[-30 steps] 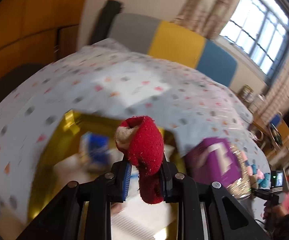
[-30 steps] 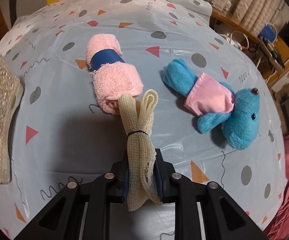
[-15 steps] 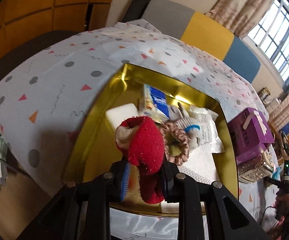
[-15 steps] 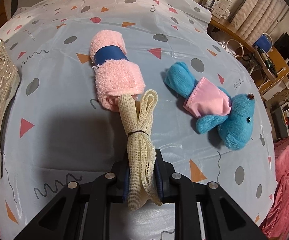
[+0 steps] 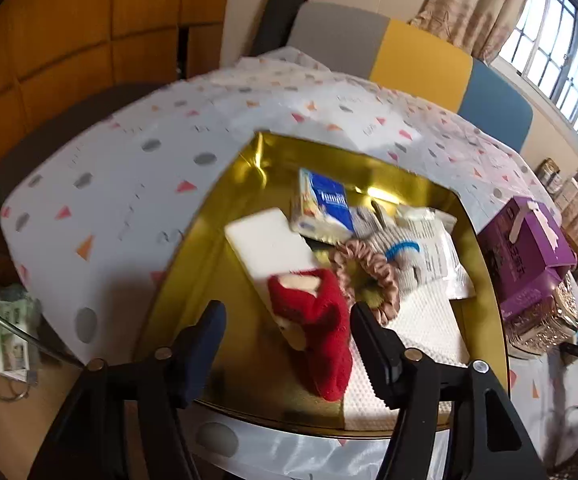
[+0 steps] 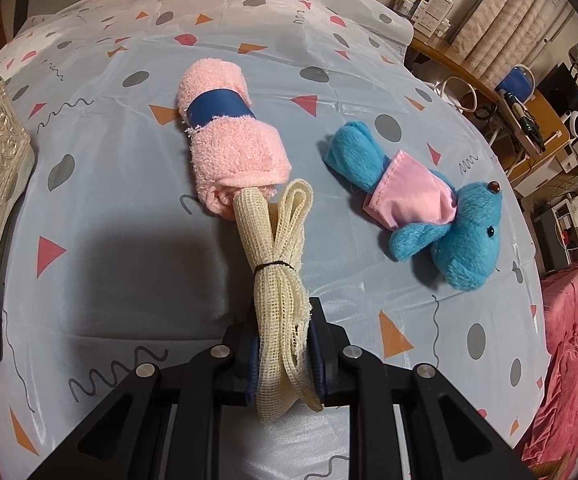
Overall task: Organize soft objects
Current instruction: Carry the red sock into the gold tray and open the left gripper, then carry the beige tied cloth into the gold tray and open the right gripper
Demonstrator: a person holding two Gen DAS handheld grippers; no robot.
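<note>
Fuzzy red sock (image 5: 321,332) lies in a glossy gold metal tray (image 5: 225,304).

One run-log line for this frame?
left gripper: opening, red sock dropping into gold tray | right gripper: shut on mesh bundle

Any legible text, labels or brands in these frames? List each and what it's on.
Nothing reads reliably.
Blue tissue pack: white brand word, too blurred.
Clear printed packet: small print, unreadable.
Purple box: markings on the side, blurred.
Boxes on the far shelf: too small.
</note>
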